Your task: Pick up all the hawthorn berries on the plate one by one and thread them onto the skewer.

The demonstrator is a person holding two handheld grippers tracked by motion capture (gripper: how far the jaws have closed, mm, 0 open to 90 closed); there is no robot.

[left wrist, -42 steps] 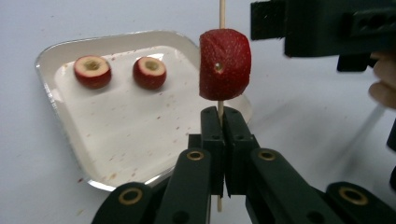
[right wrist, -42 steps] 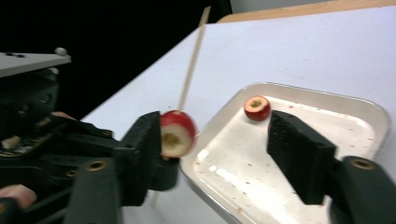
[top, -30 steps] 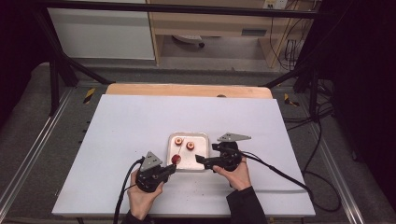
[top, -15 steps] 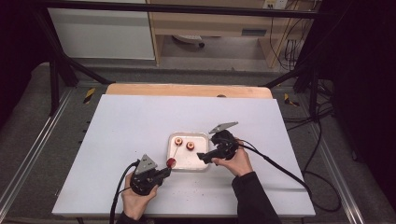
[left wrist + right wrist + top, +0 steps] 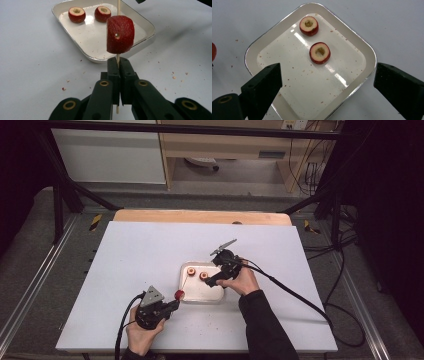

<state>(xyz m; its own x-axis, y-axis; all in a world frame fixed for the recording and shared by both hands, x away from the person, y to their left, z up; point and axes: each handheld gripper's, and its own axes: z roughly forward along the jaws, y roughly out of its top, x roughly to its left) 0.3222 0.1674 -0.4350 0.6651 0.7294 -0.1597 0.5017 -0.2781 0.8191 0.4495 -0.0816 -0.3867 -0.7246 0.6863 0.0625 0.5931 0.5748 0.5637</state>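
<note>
Skewered fruit (image 5: 119,34), seemingly nearer the tray's (image 5: 147,27) corner than before

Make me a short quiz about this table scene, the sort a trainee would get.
1. True or false: the left hand-held gripper is shut on a thin wooden skewer that runs through a red cored fruit piece.
2. How many red cored fruit pieces lie in the white rectangular metal tray?
3. The right hand-held gripper above the tray is: A open, B shut on a fruit piece.

Key: 1 true; 2 two; 3 A.
</note>
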